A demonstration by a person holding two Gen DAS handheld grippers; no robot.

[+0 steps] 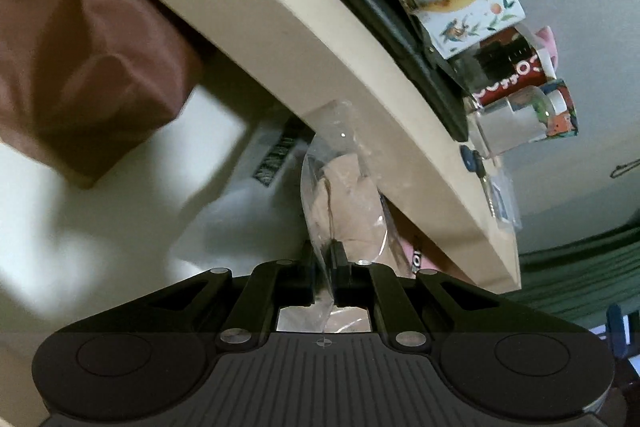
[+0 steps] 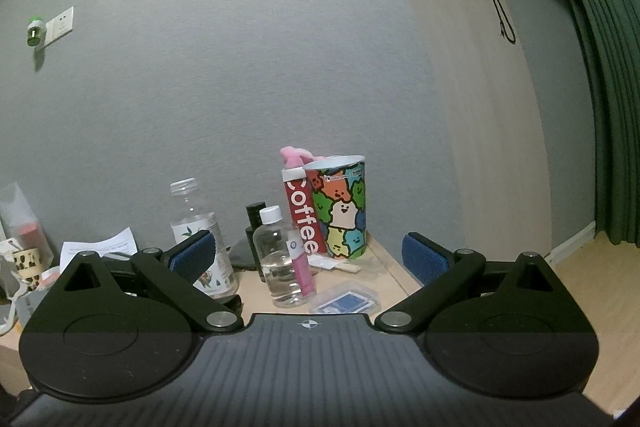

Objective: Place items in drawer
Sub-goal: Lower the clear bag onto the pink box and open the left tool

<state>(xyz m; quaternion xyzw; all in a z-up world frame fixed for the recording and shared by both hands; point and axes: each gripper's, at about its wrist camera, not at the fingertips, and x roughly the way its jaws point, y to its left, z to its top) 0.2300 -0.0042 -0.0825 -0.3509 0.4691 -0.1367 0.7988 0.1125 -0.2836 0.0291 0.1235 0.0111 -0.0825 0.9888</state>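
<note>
Holding a clear plastic bag [image 1: 344,195] of pale beige contents in the left gripper [image 1: 325,259], jaws pinched nearly together on the bag's lower edge so the rest stands forward of the tips. Tilted steeply, camera rolled, probably to carry the bag under the desk [image 1: 280,39] edge toward the drawer; the white space below the desk may be that drawer, though blur leaves it uncertain. Hanging over the desk corner, the right gripper [image 2: 310,259] spread wide, blue pads [image 2: 424,259] well apart, gripping nothing and touching nothing. Ahead of it, waiting: a small clear bottle [image 2: 280,267], a pink tube [image 2: 302,271], a card case [image 2: 346,299], a cartoon cup [image 2: 340,207].
</note>
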